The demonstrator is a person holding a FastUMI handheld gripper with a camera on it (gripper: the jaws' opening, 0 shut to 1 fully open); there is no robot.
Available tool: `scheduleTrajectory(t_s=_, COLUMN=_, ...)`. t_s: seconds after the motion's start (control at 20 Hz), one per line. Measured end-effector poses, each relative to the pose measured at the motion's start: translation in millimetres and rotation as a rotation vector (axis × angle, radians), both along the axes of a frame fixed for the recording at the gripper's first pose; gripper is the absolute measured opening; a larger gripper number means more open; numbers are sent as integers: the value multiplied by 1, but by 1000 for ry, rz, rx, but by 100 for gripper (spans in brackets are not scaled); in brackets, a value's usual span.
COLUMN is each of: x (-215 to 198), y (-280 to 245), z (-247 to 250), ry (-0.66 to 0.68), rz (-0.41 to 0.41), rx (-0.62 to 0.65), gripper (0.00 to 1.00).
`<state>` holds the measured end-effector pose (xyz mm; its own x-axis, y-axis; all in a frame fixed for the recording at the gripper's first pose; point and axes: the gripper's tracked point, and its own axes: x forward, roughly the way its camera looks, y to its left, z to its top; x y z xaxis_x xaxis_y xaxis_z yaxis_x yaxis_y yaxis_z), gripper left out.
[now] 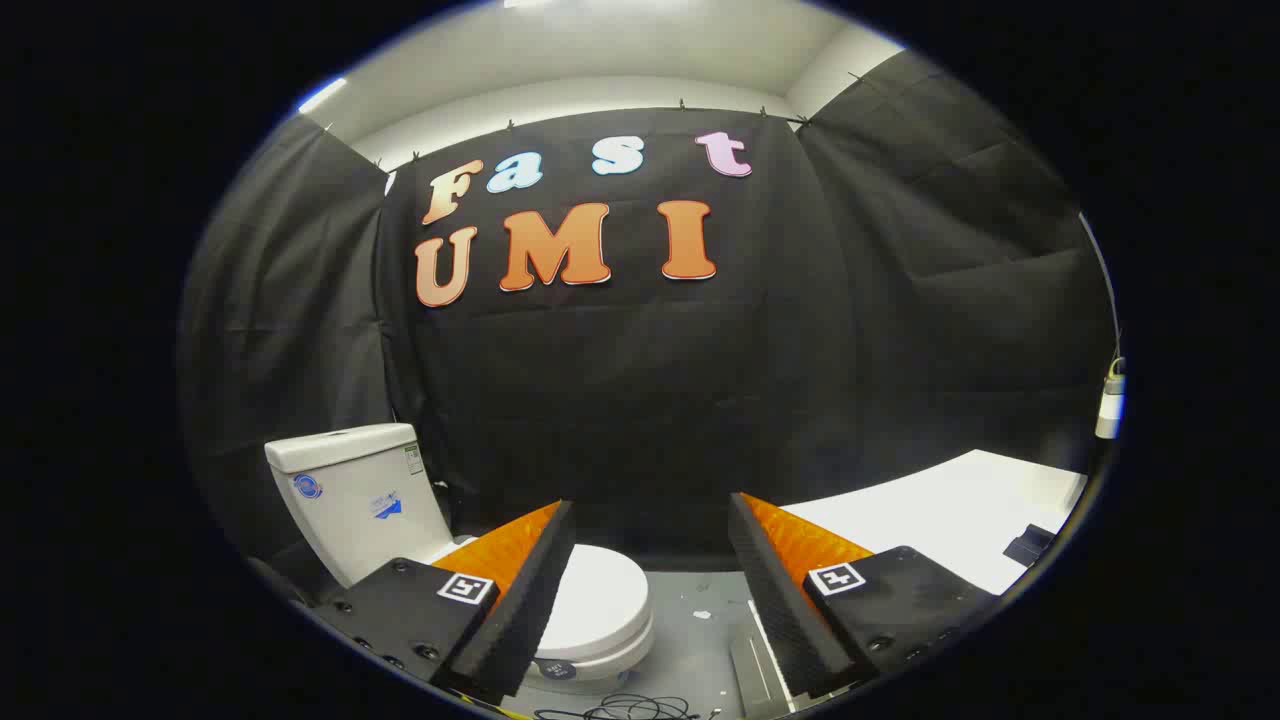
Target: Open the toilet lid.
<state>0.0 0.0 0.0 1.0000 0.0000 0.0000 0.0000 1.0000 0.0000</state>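
The jaws were held wide apart, with nothing between them. The gripper (650, 590) was poised above and short of the toilet (470, 560). Part of the closed lid (600, 600) was seen just ahead, beside the left-hand finger, which hid its near side. The lid's long axis appeared to run from the tank (345, 490), beyond and leftward, toward the rounded front edge nearer the jaws; the hinge was judged to lie at the tank end. Trouble was expected if the front lip were missed, the seat being lifted too, or the lid slipping and dropping back. A white bench (950, 520) lay beyond the right-hand finger, and cables (620, 708) on the floor (700, 640) below.
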Motion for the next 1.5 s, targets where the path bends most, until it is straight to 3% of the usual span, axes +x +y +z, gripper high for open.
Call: scheduleTrajectory(t_s=1.5, x=-1, y=2, z=1, ry=4, rz=4, rx=-2, gripper=98)
